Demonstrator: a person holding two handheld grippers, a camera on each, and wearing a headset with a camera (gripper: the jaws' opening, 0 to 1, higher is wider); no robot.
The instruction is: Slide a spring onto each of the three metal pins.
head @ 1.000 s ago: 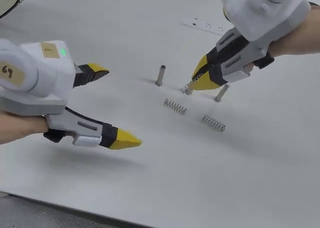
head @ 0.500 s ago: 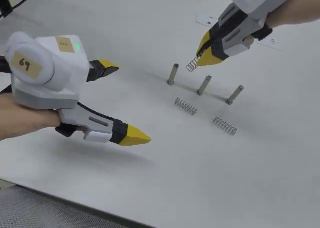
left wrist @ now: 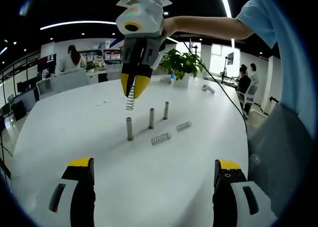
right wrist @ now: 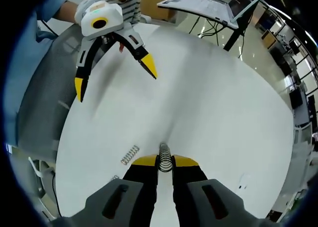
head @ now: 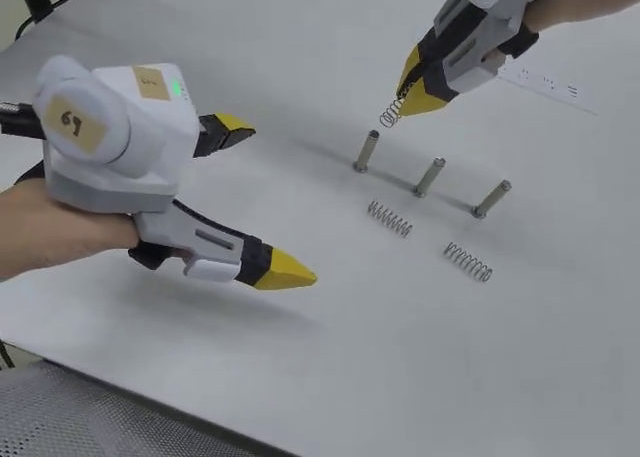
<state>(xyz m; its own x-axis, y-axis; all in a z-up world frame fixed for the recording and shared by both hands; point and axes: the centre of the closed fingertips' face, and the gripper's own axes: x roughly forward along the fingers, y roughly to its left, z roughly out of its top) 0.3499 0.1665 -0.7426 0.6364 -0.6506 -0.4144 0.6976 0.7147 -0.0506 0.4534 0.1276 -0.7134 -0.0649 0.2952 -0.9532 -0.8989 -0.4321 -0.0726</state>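
Three metal pins stand upright in a row on the white table: left pin, middle pin, right pin. They also appear as pins in the left gripper view. My right gripper is shut on a spring that hangs from its yellow tips, above and just behind the left pin. The held spring sits between my right gripper's jaws. Two loose springs lie in front of the pins. My left gripper hovers open to the left, holding nothing.
A white power strip lies on the table behind the pins. The table's front edge runs along the lower left. People at desks and a potted plant stand far behind the table.
My right gripper has lifted the spring from down beside the middle pin's base to above the left pin. The left gripper stays open and has barely shifted.
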